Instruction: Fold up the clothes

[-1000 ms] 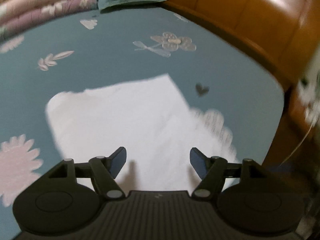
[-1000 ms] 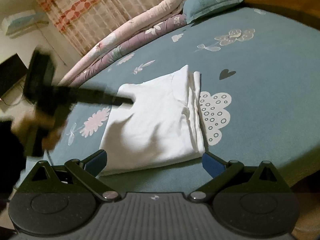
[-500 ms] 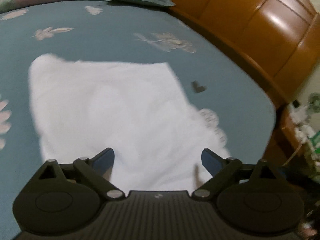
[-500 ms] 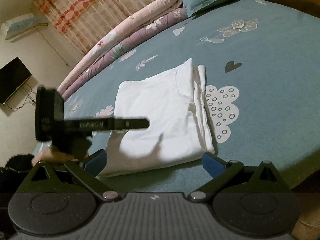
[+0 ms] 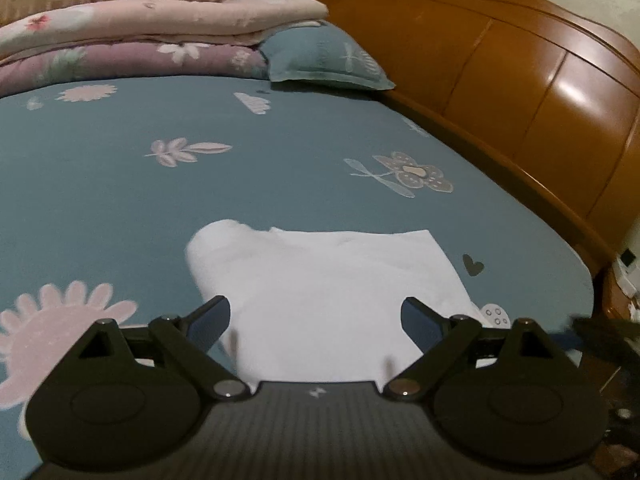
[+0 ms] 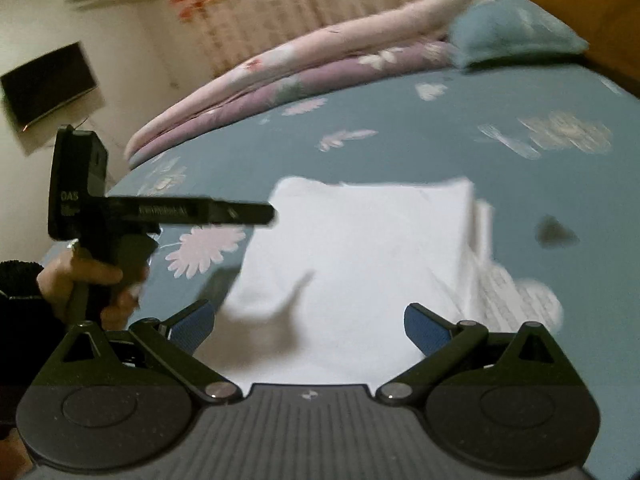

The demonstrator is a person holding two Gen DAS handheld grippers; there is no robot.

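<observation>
A white folded garment lies flat on the teal bed sheet, near the bed's front edge. My left gripper is open above the garment's near edge, its blue pads apart with nothing between them. In the right wrist view the garment is a neat rectangle with stacked layers along its right side. My right gripper hovers open over its near edge, holding nothing. The left gripper reaches in from the left, its tip at the garment's far left corner, held by a hand.
Folded pink and purple quilts and a teal pillow lie along the far side of the bed. A wooden headboard runs down the right. A dark screen hangs on the wall at left.
The left gripper's jaws opened wider and it drew back toward the garment's left side. The right gripper swung closer over the garment's near edge and rolled. The garment stayed put.
</observation>
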